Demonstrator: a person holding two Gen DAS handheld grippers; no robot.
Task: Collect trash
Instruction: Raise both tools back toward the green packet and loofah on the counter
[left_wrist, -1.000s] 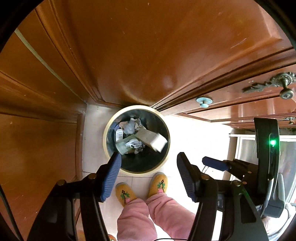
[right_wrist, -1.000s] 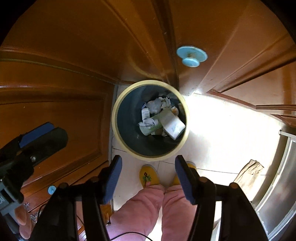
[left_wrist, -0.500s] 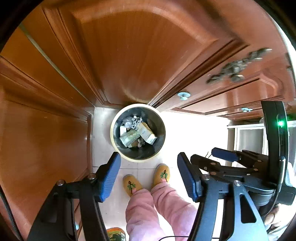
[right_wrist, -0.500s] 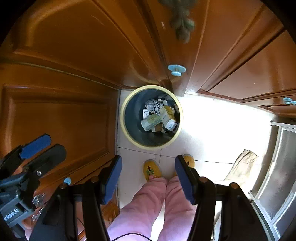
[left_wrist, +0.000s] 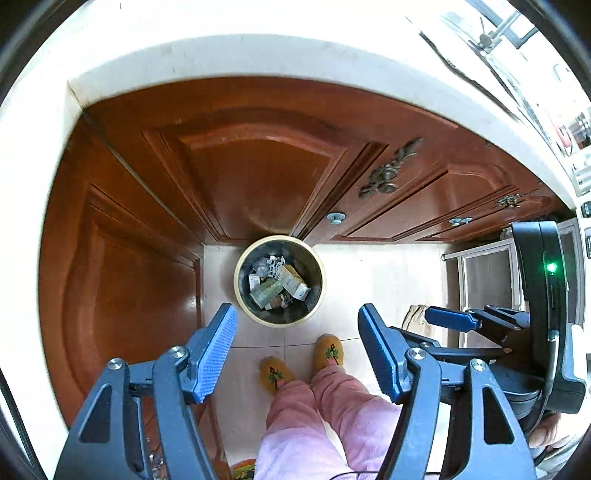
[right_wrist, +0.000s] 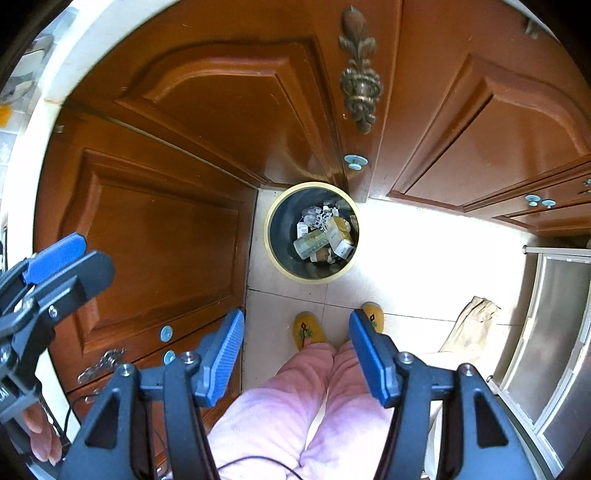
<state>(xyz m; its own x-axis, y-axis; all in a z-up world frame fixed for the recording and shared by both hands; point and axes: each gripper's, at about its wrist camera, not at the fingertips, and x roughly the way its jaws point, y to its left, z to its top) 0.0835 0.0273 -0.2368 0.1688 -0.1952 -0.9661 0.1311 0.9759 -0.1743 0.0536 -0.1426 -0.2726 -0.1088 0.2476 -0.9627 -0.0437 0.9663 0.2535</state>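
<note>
A round bin with a pale yellow rim (left_wrist: 236, 280) (right_wrist: 268, 229) stands on the tiled floor, in the corner of the wooden cabinets. Crumpled paper and small cartons (left_wrist: 280, 286) (right_wrist: 325, 236) lie inside it. Both grippers hang high above the floor and point steeply down. My left gripper (left_wrist: 295, 310) is open, its jaws are opening, and nothing is between the blue pads. My right gripper (right_wrist: 295, 315) is open and empty too. Each wrist view catches a blue finger of the other gripper at its edge: the right one's finger (left_wrist: 447, 319), the left one's finger (right_wrist: 55, 254).
Brown cabinet doors (left_wrist: 258, 177) (right_wrist: 166, 240) with ornate handles rise behind and left of the bin, under a pale countertop edge (left_wrist: 221, 55). A person's pink trouser legs and yellow slippers (left_wrist: 328, 350) (right_wrist: 308, 328) stand below. A brown paper bag (right_wrist: 472, 321) and a steel appliance (right_wrist: 554, 332) are at the right.
Both grippers have risen away from the bin, which now looks smaller and farther. The countertop edge has come into view. The left jaws stand a little wider.
</note>
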